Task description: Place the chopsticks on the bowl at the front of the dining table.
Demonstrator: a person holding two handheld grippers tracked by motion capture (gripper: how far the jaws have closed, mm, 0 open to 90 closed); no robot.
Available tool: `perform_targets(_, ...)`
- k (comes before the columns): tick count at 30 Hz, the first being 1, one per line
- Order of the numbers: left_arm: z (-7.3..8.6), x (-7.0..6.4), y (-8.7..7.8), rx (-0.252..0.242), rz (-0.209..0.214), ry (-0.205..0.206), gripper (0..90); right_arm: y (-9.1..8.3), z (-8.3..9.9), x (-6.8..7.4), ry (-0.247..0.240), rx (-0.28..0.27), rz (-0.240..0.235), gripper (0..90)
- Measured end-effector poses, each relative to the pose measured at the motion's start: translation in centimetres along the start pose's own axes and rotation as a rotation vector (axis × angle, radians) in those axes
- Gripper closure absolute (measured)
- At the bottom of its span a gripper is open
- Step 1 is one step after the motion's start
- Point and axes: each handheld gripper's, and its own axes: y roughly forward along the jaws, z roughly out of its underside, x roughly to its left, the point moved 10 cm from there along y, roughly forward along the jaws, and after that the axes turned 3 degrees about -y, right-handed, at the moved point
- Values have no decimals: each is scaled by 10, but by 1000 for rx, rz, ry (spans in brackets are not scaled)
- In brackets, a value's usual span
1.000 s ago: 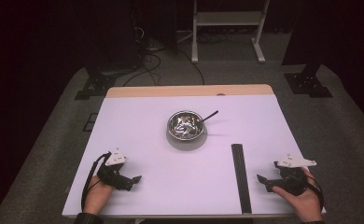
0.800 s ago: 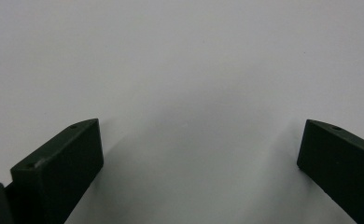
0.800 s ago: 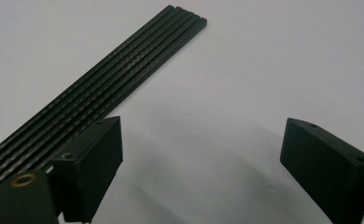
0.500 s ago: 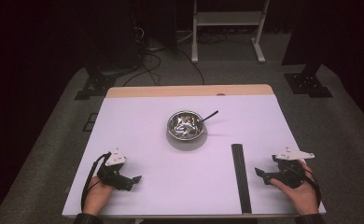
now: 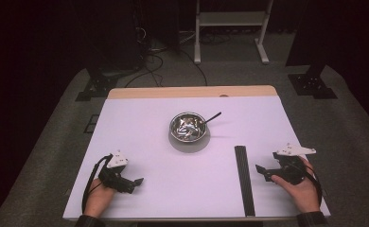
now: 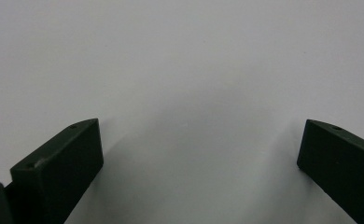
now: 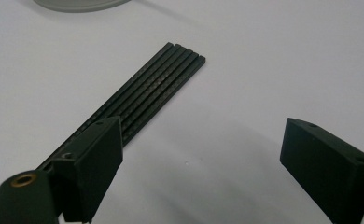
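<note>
Sitting on the white counter (image 5: 140, 123) is a shiny metal bowl (image 5: 188, 126), well ahead of both pairs of jaws. Small shiny bits are lying inside the bowl, too small to tell what they are. A dark spoon handle (image 5: 212, 117) is sticking out over its rim. The right gripper (image 5: 264, 171) is resting low on the counter with its jaws wide apart and nothing between them. A long black ridged strip (image 7: 147, 95) is lying flat just beside its jaws, running past one jaw and away ahead of it. The left gripper (image 5: 134, 182) is resting on the counter too, its jaws standing wide apart over bare white counter.
</note>
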Motion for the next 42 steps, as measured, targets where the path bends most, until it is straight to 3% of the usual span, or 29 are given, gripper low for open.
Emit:
perform_targets(26,0,0,0,0,0,0,0,15,-22,-2,5,-7,-7,120)
perform_targets(42,0,0,0,0,0,0,0,32,-28,-7,8,20,0,120)
